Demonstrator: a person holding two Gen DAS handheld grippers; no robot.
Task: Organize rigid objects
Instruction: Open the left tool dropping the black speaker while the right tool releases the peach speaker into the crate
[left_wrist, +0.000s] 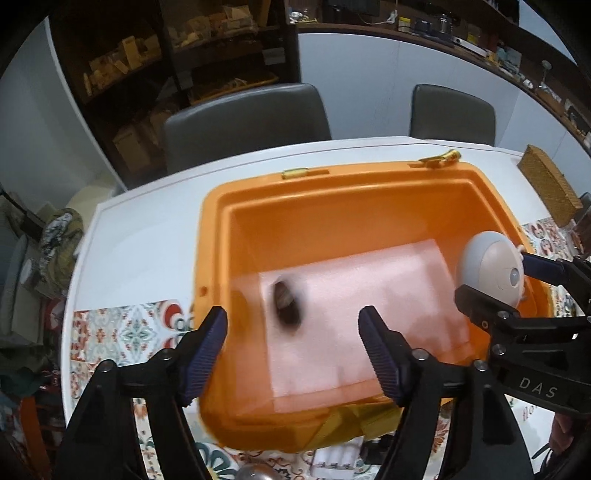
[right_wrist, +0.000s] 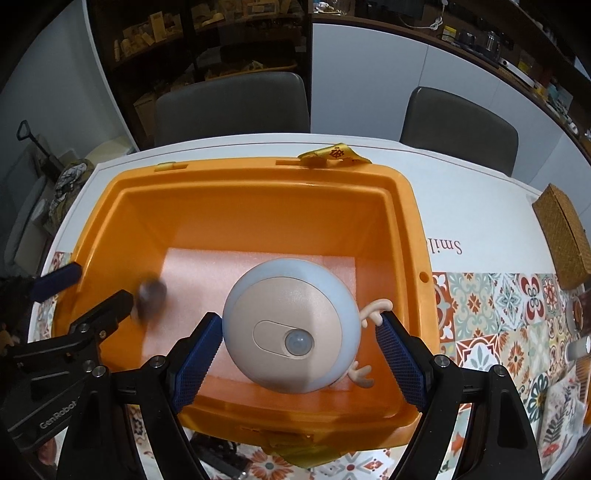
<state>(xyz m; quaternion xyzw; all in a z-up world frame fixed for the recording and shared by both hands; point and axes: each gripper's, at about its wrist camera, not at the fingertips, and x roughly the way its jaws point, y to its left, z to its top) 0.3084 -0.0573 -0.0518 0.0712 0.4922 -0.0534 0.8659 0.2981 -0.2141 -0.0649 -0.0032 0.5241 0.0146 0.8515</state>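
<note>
White tabletop (left_wrist: 147, 236) fills the scene, partly covered by a patterned tile-print mat (left_wrist: 125, 328), with 2 grey chairs (left_wrist: 247, 118) pushed in at the far edge and dark shelving behind them. At the left, the left gripper (left_wrist: 293, 334) hangs over the near-left corner of an open orange bin (left_wrist: 369, 177), its blue-padded jaws spread wide with nothing between them; one pad sits over the bin's left rim and the other over the inside. Just beyond those pads a small dark object (left_wrist: 286, 304), heavily blurred, shows against the pale pink foam sheet (left_wrist: 369, 295) lining the bin floor; what it is cannot be told, nor whether it is resting on the foam. In the right wrist view the same blur (right_wrist: 149, 295) appears near the bin's left wall, close to the tip of the left gripper. Moving right, a round blue-and-beige sensor light (right_wrist: 291, 328) with small beige antlers is held above the foam toward the bin's right side. The right gripper (right_wrist: 299, 360) brackets it: the left pad touches the light's edge, the right pad meets an antler, so the jaws are pinching the light. Farthest right, a woven basket (right_wrist: 561, 236) stands on the table, well apart from the bin.
</note>
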